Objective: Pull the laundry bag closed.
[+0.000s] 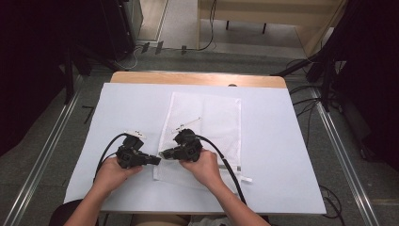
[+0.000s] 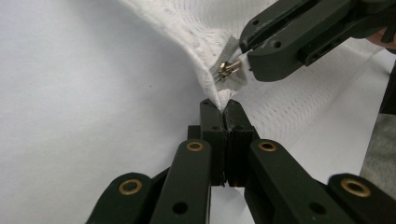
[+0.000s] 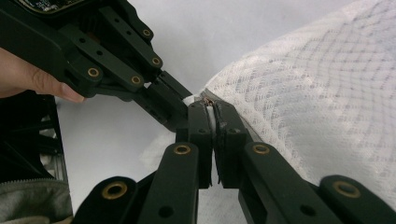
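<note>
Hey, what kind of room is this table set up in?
Probably a lab or recording studio: a covered table stands between black stands, loose cables trail over grey carpet, and floor rails flank it.

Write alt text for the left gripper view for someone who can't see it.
The left gripper pinches a corner of a white mesh bag, while the right gripper is shut on the bag's metal zipper pull. A white table lies underneath.
</note>
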`<state>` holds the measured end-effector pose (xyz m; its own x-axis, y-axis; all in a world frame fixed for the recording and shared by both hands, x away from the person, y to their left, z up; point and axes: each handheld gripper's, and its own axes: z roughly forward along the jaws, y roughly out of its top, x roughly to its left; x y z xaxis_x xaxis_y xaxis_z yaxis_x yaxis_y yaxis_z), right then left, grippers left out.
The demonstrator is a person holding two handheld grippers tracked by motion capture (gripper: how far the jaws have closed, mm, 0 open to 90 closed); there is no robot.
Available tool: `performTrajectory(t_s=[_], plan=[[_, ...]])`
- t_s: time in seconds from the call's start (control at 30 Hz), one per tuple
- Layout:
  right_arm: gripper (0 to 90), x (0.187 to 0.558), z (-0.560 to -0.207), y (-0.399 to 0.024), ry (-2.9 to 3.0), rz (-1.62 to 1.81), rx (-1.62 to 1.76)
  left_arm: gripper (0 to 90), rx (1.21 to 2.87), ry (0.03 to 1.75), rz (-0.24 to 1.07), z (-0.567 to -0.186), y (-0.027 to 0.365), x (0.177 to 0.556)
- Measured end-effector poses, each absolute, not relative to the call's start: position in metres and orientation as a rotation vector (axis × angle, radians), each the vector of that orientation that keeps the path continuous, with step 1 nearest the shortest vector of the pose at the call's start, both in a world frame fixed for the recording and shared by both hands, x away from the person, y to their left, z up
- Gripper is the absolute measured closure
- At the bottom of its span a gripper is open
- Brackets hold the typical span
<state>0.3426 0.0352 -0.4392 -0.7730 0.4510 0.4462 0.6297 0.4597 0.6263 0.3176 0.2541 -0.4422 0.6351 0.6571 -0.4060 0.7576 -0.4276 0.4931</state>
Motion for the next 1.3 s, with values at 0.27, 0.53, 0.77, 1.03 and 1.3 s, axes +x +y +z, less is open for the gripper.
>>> performTrajectory(t_s=[0.27, 0.53, 0.77, 1.03, 1.3], plan=[[88.1, 0.34, -0.441, 0.031, -2.498, -1.226, -0.932, 90.0, 2.197, 1.102, -0.194, -0.44, 0.256, 0.318], [88.2, 0.339, -0.445, 0.024, -2.47, -1.234, -0.915, 90.0, 2.195, 1.08, -0.195, -0.437, 0.257, 0.316], [88.3, 0.341, -0.448, 0.024, -2.444, -1.229, -0.96, 89.8, 2.219, 1.072, -0.23, -0.441, 0.249, 0.318], [88.2, 0.342, -0.446, 0.027, -2.41, -1.225, -0.957, 83.8, 2.176, 1.073, -0.243, -0.444, 0.252, 0.321], [88.4, 0.345, -0.448, 0.028, -2.408, -1.221, -0.985, 89.7, 2.172, 1.118, -0.264, -0.439, 0.251, 0.322]])
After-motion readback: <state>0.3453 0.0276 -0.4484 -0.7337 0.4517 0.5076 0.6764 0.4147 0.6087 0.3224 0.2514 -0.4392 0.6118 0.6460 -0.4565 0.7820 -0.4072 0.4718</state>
